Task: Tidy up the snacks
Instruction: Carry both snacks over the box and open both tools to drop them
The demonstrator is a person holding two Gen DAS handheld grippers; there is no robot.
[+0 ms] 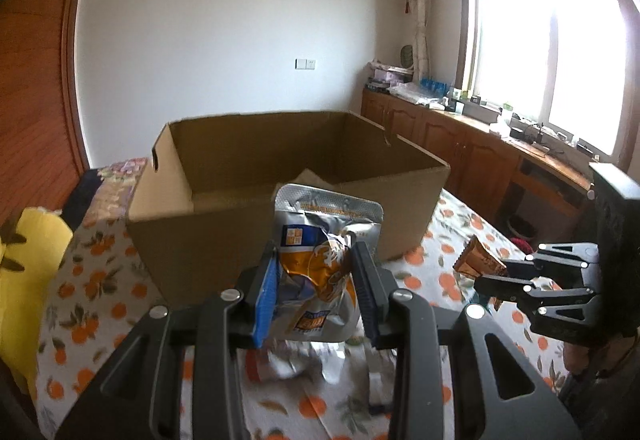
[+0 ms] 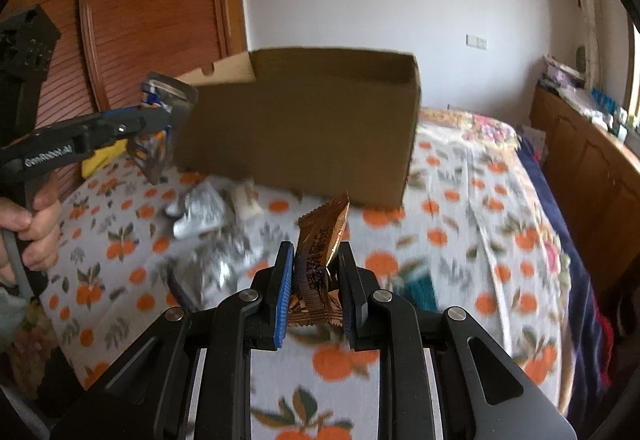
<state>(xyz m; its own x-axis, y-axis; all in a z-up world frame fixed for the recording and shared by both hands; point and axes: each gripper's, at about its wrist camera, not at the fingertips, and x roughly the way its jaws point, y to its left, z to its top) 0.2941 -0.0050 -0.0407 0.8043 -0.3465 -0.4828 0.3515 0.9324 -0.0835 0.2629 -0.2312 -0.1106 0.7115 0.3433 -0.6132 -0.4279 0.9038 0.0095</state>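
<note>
Pinching silver pouch between left fingers | brown wrapper between right fingers

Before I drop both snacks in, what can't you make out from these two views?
- Cardboard box floor: its near wall hides most of it in the left view, all of it in the right.
- Loose packets on the tablecloth: motion-blurred in the right view; the left tool covers them in its own.
- Brown bar: print unreadable.
</note>
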